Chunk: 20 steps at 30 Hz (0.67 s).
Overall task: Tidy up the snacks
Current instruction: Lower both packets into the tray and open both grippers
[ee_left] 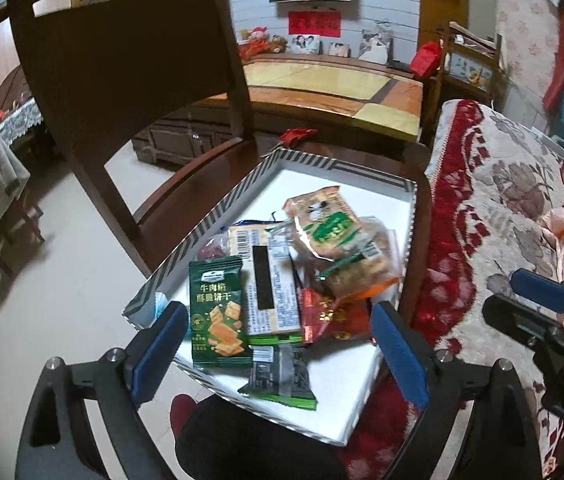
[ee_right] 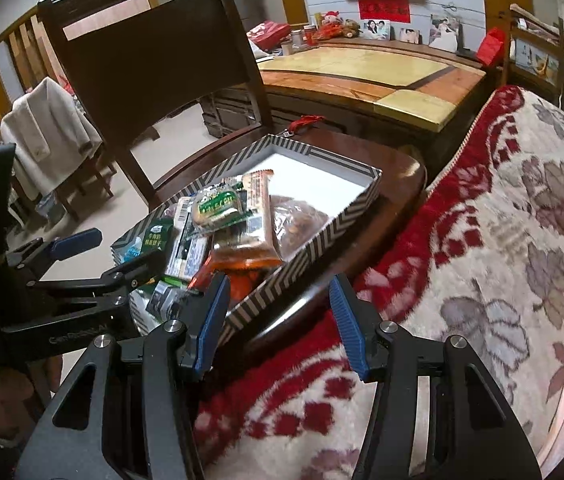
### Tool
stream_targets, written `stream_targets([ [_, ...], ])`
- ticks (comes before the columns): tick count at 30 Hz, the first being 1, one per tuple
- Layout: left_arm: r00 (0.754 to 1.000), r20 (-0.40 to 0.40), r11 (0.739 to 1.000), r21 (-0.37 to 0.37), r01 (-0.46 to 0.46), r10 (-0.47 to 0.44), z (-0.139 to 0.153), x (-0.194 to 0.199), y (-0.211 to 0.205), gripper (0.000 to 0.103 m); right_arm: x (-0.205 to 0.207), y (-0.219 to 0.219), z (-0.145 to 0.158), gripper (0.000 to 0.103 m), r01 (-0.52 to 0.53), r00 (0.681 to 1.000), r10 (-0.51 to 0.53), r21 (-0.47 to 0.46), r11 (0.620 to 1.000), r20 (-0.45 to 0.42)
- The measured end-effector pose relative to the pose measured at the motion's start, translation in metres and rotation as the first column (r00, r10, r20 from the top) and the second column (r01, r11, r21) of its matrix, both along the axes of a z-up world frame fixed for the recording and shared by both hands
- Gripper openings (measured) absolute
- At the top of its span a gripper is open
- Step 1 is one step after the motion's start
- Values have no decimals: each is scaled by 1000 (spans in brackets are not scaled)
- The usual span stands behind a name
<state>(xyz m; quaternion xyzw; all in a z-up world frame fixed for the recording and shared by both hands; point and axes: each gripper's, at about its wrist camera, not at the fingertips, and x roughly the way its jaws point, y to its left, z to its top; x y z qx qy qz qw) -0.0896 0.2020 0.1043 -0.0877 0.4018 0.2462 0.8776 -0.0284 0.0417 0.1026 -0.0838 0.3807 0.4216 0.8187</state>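
Several snack packets lay heaped in a shallow striped box (ee_left: pixel 334 166) on the seat of a dark wooden chair (ee_left: pixel 122 60) in the left wrist view, all of them crowded toward the near half while the far white floor of the box stayed bare. A green cracker packet (ee_left: pixel 218 312) lay flat at the near left, its long axis running from the near rim toward the far one, with a pale packet (ee_left: pixel 270 280) showing its barcode just beside it on the right, lying the same way. A dark packet (ee_left: pixel 282 376) sat nearest the front rim, a red packet (ee_left: pixel 330 316) lay to the right, and a clear orange-edged bag (ee_left: pixel 358 256) rested on top of the pile, tilted. The left gripper (ee_left: pixel 278 352) hovered over the near rim, its blue pads spread wide and holding nothing. A red floral blanket (ee_left: pixel 502 208) pressed close along the chair's right side. In the right wrist view, the right gripper (ee_right: pixel 278 320) was also spread wide and empty, hanging over the near right wall of the box (ee_right: pixel 302 240), one finger over the box and the other over the blanket (ee_right: pixel 482 260). The left gripper (ee_right: pixel 114 256) reached in from the left above the near corner.
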Motion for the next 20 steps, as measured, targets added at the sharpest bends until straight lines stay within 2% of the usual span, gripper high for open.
stream_targets([
  [11, 999, 25, 999, 0, 42, -42, 8, -5, -22, 95, -15, -18, 3, 52, -5, 1000, 5, 2, 1000, 19],
  [14, 998, 41, 998, 21, 56, -57, 10, -6, -29, 95, -16, -23, 2, 52, 3, 1000, -3, 1, 1000, 15],
  [20, 996, 28, 996, 27, 80, -81, 9, -1, -39, 95, -15, -32, 0, 52, 21, 1000, -21, 0, 1000, 7],
])
